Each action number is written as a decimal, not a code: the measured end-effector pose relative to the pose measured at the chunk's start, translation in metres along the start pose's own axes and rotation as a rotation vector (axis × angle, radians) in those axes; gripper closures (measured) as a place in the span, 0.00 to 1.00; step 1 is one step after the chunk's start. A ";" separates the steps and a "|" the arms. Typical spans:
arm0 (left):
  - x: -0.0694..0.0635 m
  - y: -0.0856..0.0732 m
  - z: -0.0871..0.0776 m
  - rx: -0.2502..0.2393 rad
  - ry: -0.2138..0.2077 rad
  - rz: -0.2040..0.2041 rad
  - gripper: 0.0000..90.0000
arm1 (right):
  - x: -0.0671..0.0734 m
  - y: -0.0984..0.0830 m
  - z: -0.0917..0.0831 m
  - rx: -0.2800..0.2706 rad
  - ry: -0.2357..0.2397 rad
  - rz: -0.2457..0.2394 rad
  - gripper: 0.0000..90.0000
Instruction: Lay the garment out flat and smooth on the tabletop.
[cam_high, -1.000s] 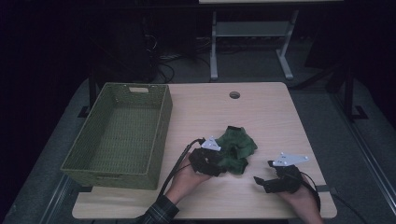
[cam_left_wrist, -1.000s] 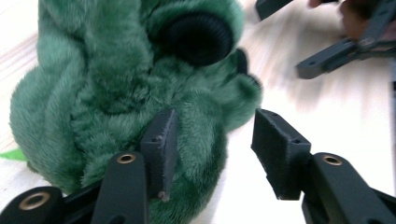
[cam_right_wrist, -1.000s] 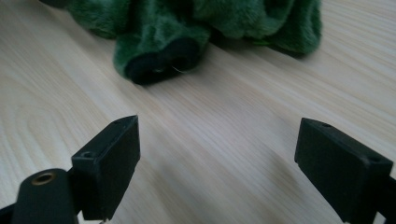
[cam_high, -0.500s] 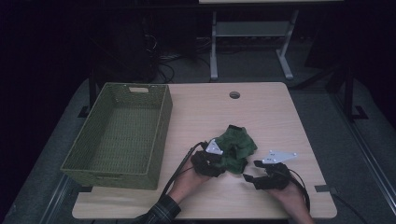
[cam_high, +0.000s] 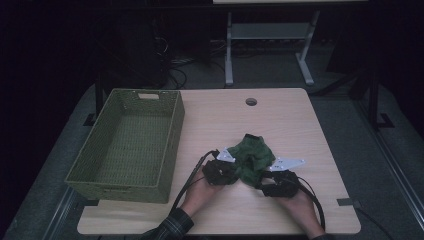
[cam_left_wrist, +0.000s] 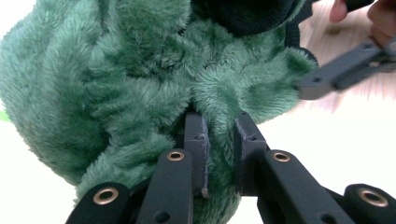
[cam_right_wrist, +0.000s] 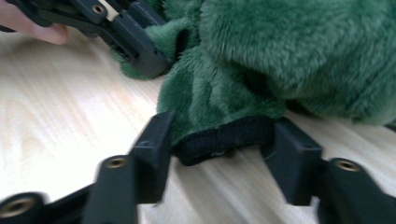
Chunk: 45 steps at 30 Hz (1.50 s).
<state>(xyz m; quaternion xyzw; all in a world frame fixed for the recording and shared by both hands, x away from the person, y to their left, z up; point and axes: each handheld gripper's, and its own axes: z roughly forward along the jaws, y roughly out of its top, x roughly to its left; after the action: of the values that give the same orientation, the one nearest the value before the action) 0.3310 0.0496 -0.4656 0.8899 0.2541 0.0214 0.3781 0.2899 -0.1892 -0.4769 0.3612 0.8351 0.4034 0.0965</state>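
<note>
A green fuzzy cloth (cam_high: 254, 152) with a black-trimmed edge lies bunched on the wooden table (cam_high: 280, 115), near its front. My left gripper (cam_high: 231, 171) is at the cloth's left side. In the left gripper view it (cam_left_wrist: 222, 128) is shut on a fold of the cloth (cam_left_wrist: 140, 79). My right gripper (cam_high: 268, 181) is at the cloth's front right. In the right gripper view it (cam_right_wrist: 224, 135) is open, its jaws on either side of the black trim (cam_right_wrist: 224, 140), low over the table. The left gripper (cam_right_wrist: 135, 39) shows beyond it.
A green woven basket (cam_high: 172, 135) stands on the table's left half, close to the left hand. A cable hole (cam_high: 251, 101) sits near the far edge. A metal stand (cam_high: 270, 35) is on the floor beyond. Both grippers trail cables toward the front edge.
My right gripper has moved left across the table up to the cloth's front right edge. The left gripper stays gripping the cloth, which has been pulled slightly.
</note>
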 end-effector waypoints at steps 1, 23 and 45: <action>0.000 0.000 -0.001 -0.009 -0.008 -0.013 0.88 | 0.000 0.001 0.000 -0.002 0.001 -0.001 0.64; 0.009 0.003 -0.055 -0.153 -0.026 -0.084 0.88 | -0.027 -0.006 -0.047 -0.014 -0.082 0.001 0.87; 0.015 -0.018 -0.066 -0.128 0.027 -0.156 0.78 | -0.047 -0.036 -0.083 0.014 -0.165 0.053 0.69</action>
<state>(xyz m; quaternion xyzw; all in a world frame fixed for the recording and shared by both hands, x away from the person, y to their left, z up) 0.3207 0.1114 -0.4332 0.8410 0.3261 0.0201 0.4312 0.2670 -0.2868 -0.4553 0.4159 0.8172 0.3691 0.1516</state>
